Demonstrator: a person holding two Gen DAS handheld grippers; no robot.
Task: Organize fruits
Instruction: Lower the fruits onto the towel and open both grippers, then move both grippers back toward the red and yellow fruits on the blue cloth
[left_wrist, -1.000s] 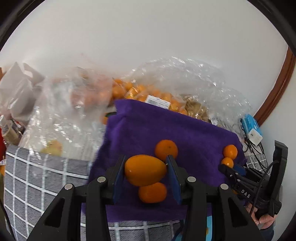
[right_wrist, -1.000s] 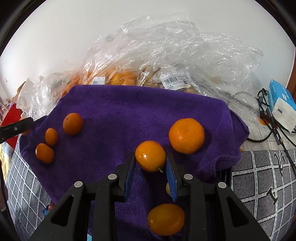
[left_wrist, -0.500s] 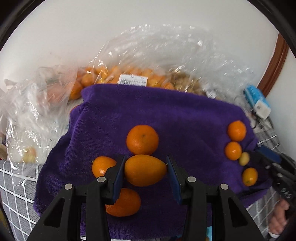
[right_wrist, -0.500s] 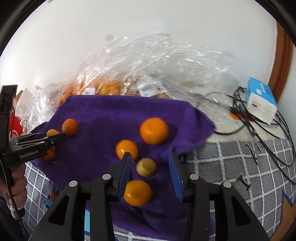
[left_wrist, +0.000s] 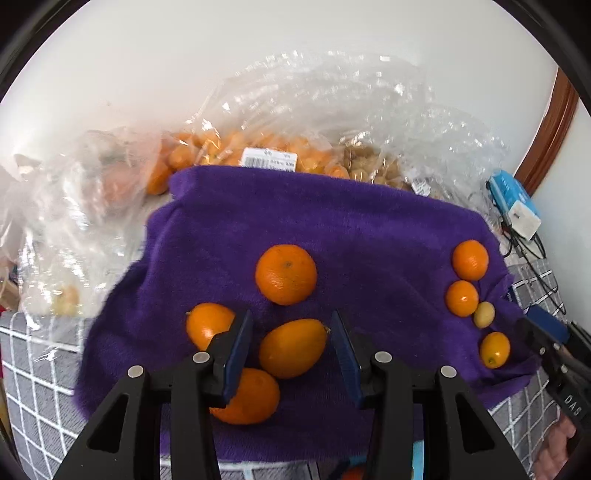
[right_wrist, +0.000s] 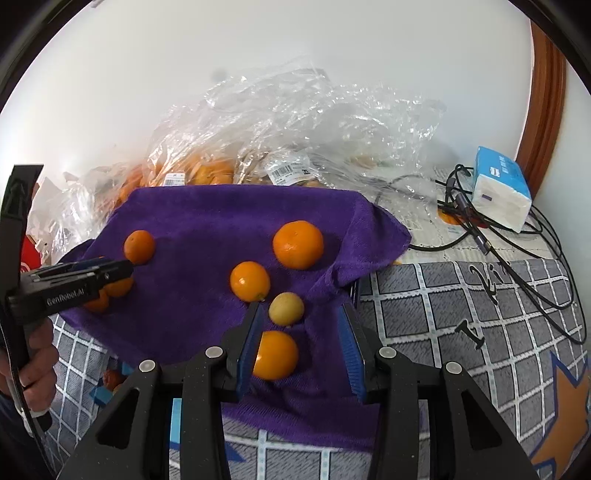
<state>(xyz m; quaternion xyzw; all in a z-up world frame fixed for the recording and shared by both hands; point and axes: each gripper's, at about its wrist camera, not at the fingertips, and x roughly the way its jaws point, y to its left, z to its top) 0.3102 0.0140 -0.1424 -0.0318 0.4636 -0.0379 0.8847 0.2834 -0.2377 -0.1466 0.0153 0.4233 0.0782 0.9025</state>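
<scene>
Purple towel edge beside grid cloth

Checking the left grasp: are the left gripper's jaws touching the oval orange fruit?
Apart. The left wrist view shows purple cloth on both sides between the left gripper jaws and the oval fruit.

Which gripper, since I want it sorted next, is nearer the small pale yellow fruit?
Right. The pale yellow fruit sits just ahead of the right gripper; the left gripper is far across the cloth.
</scene>
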